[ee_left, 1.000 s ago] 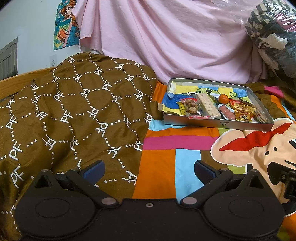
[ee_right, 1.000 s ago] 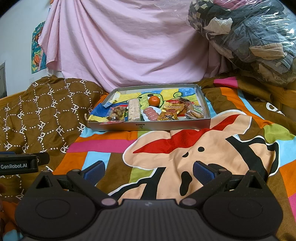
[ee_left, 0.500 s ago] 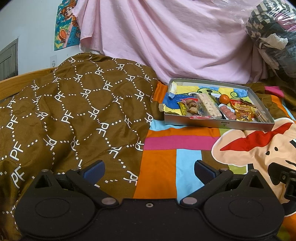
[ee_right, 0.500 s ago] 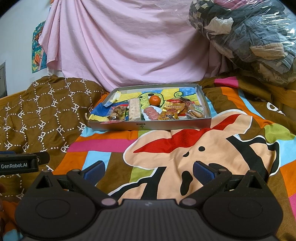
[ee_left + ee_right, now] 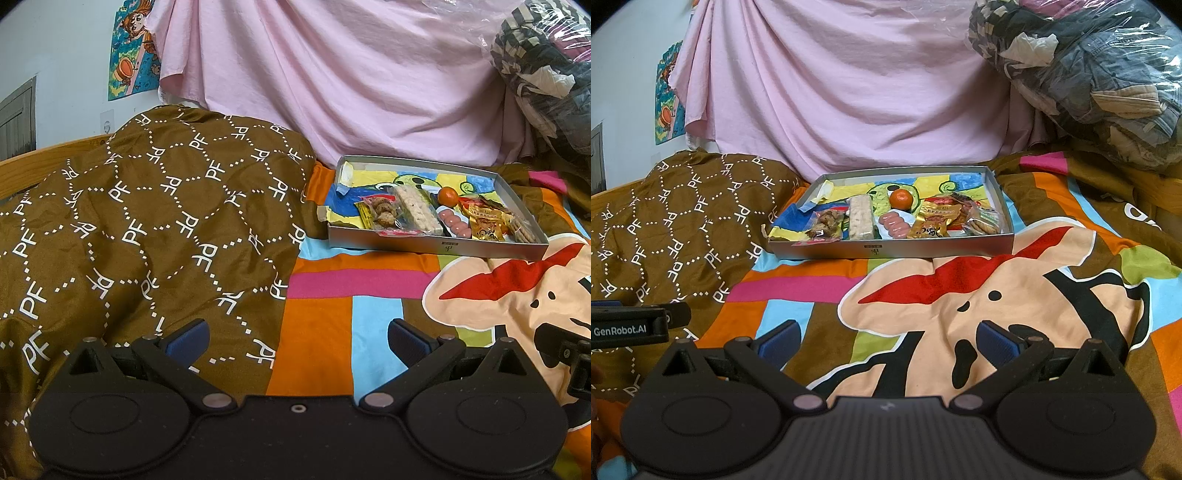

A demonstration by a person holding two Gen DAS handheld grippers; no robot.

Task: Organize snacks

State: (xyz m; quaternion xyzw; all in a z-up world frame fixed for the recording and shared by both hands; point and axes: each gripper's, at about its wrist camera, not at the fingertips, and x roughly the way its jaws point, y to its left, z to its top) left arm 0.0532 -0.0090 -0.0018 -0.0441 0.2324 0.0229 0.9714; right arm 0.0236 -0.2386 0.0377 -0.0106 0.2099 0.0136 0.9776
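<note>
A shallow grey box [image 5: 923,248] [image 5: 436,246] lies on the colourful bedspread, holding snacks in a row: a bag of brown clusters [image 5: 824,223], a pale cereal bar [image 5: 861,218], pink sausages [image 5: 894,225], a small orange [image 5: 900,198], a gold packet [image 5: 932,225] and a cracker pack [image 5: 983,223]. The same snacks show in the left wrist view, with the bar [image 5: 416,212] and the orange [image 5: 448,195]. My left gripper [image 5: 297,338] is open low over the bedspread, well short of the box. My right gripper [image 5: 888,338] is open too, empty, in front of the box.
A brown quilt [image 5: 140,229] with white letters is heaped to the left. A pink sheet [image 5: 849,92] hangs behind the box. A plastic bag of clothes [image 5: 1089,74] sits at the back right. The left gripper's body [image 5: 631,326] shows at the right wrist view's left edge.
Both views have crept very slightly toward the box. Both grippers have stayed open and the snacks have not moved.
</note>
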